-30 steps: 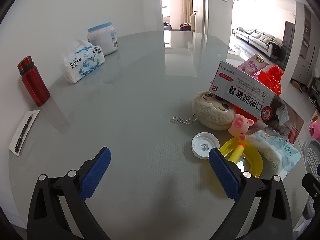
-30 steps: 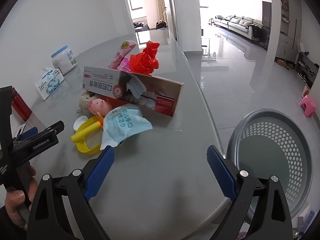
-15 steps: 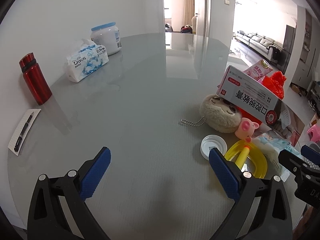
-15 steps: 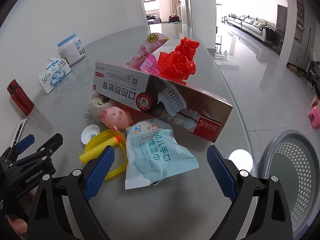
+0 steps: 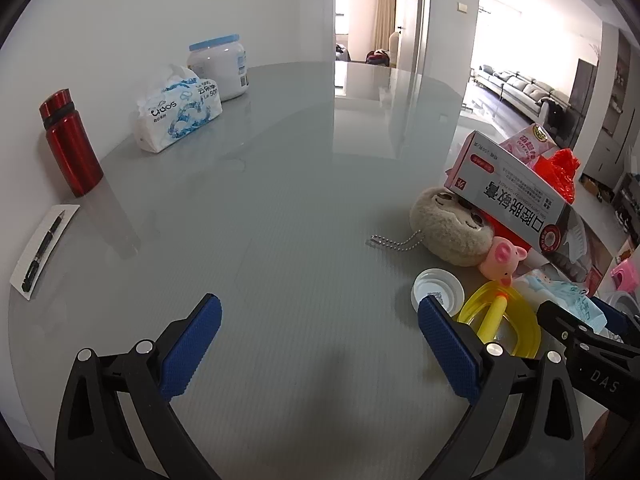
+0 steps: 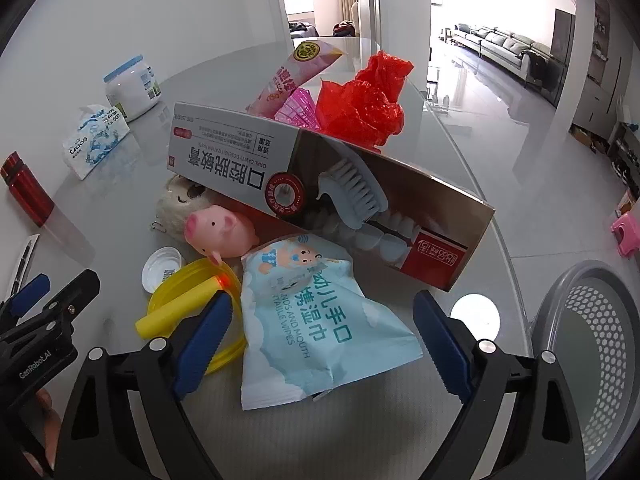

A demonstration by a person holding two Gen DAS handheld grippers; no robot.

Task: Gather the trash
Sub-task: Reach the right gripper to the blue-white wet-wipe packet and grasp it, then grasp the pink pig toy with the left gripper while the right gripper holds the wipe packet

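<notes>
Between the wide-open jaws of the right gripper (image 6: pixel 322 338) lies a pale blue wet-wipes packet (image 6: pixel 316 320), flat on the grey desk (image 6: pixel 452 152), nothing gripped. Just beyond it a toothpaste box (image 6: pixel 320 184) leans across a pink pig toy (image 6: pixel 220 232) and a red plastic bag (image 6: pixel 364 100). Beside the right jaw, off the desk edge, stands a perforated bin (image 6: pixel 592 344). The left gripper (image 5: pixel 320 340) hovers with jaws open and empty over bare desk.

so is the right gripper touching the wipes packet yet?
Apart. The right wrist view shows the wipes packet between the open right gripper fingers, table visible either side.
</notes>
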